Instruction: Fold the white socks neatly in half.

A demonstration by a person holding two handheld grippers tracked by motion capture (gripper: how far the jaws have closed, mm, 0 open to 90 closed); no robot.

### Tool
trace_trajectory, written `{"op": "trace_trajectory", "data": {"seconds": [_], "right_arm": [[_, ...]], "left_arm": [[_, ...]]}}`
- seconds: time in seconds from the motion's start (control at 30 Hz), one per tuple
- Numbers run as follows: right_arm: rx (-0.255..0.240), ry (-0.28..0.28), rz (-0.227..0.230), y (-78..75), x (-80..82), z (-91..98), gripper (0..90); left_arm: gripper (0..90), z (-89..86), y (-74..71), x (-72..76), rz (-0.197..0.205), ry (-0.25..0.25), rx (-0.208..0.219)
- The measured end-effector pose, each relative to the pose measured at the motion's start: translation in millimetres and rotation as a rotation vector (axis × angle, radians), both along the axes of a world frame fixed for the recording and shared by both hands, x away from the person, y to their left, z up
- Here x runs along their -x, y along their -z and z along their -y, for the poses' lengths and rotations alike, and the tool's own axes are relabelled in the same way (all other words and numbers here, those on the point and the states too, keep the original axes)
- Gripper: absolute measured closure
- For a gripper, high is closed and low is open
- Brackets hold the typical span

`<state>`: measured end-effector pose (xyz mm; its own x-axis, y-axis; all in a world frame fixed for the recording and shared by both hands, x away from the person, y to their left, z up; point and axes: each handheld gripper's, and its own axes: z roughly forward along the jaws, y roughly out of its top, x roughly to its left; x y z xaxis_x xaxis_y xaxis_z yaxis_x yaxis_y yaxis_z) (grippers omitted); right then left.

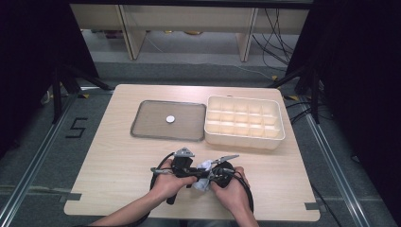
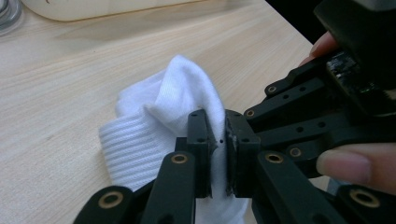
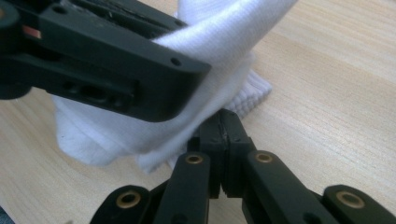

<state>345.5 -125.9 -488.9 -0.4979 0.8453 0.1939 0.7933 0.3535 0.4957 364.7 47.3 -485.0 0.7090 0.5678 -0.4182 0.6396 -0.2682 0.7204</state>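
A white sock (image 1: 204, 168) is bunched just above the wooden table (image 1: 118, 161) near its front edge, between the two hand-held grippers. My left gripper (image 1: 196, 172) is shut on it: in the left gripper view its jaws (image 2: 222, 126) pinch a fold of the sock (image 2: 159, 116), whose ribbed cuff hangs to the left. My right gripper (image 1: 209, 178) comes in from the other side, and its fingers (image 2: 299, 100) reach the same fold. In the right gripper view its jaws (image 3: 223, 119) are pressed together on the sock's (image 3: 224, 32) lower edge, under the left gripper's finger (image 3: 116, 60).
A grey flat tray (image 1: 142, 127) with a small white disc (image 1: 170, 119) on it lies at mid-table. To its right stands a cream box (image 1: 246, 138) divided into several compartments. Bare wood stretches left and right of the hands.
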Motion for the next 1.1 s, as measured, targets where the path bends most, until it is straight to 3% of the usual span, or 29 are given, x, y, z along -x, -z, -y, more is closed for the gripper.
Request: {"op": "trace_trajectory", "data": {"seconds": [0.17,0.2,0.33,0.53,0.77,0.9,0.93,0.97,1.1], "right_arm": [[-0.022,0.012,-0.004,-3.4,0.5,10.7,84.4],[-0.034,0.016,0.008,-5.7,0.0,14.4,83.8],[-0.058,0.074,0.048,-22.4,-2.4,25.8,80.6],[-0.091,0.099,0.049,-46.1,-15.9,28.9,73.6],[-0.130,0.132,0.025,-48.3,-28.1,18.0,67.8],[-0.157,0.113,0.028,-45.3,-32.9,15.2,67.9],[-0.149,0.116,0.003,-47.0,-32.9,14.3,68.3],[-0.130,0.094,0.014,-44.9,-34.9,16.0,68.9],[-0.139,0.094,-0.016,-41.5,-36.7,15.0,72.4]], "left_arm": [[81.6,1.8,1.5,1.2,0.018,-0.005,-0.030],[81.6,2.2,2.7,0.6,0.021,0.005,-0.017],[81.6,3.7,2.7,0.4,0.025,0.009,-0.022],[81.4,4.9,3.0,1.6,0.026,-0.001,-0.031],[81.3,5.3,4.0,1.7,0.035,0.009,-0.033],[81.1,5.4,3.9,1.9,0.039,0.010,-0.040],[81.0,5.4,3.8,2.2,0.036,0.007,-0.039],[81.0,5.4,3.9,2.2,0.037,0.007,-0.039],[80.8,6.6,4.2,2.9,0.035,0.005,-0.039]]}}
